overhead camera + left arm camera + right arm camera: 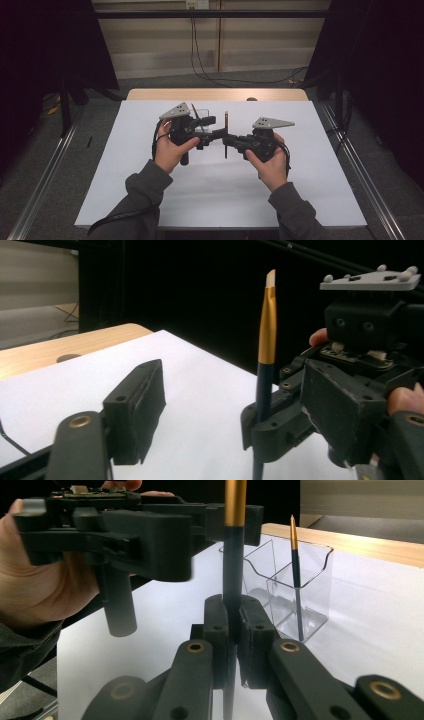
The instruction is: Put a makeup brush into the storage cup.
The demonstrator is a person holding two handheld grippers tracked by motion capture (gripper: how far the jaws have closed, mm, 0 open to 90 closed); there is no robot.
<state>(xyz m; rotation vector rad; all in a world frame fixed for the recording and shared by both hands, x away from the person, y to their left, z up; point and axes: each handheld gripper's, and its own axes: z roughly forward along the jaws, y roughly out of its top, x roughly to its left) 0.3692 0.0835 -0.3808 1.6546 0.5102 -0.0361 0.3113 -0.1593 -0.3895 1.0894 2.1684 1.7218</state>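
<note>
A paintbrush (226,131) with a dark handle and a gold ferrule (267,330) stands upright over the white table, bristles up. My right gripper (232,617) is shut on its handle. My left gripper (235,390) faces it from the left, open. The brush stands between its two pads (142,400) and neither pad touches it. In the high view the left gripper (212,127) and the right gripper (228,142) meet nose to nose at mid table. A clear plastic holder (310,595) behind them has a second brush (295,565) leaning in it.
The white sheet (300,190) covers most of the table, and a wooden strip (215,94) shows along its far edge. Dark curtains and metal frame rails (360,165) flank both sides. Cables trail from both grippers towards the person.
</note>
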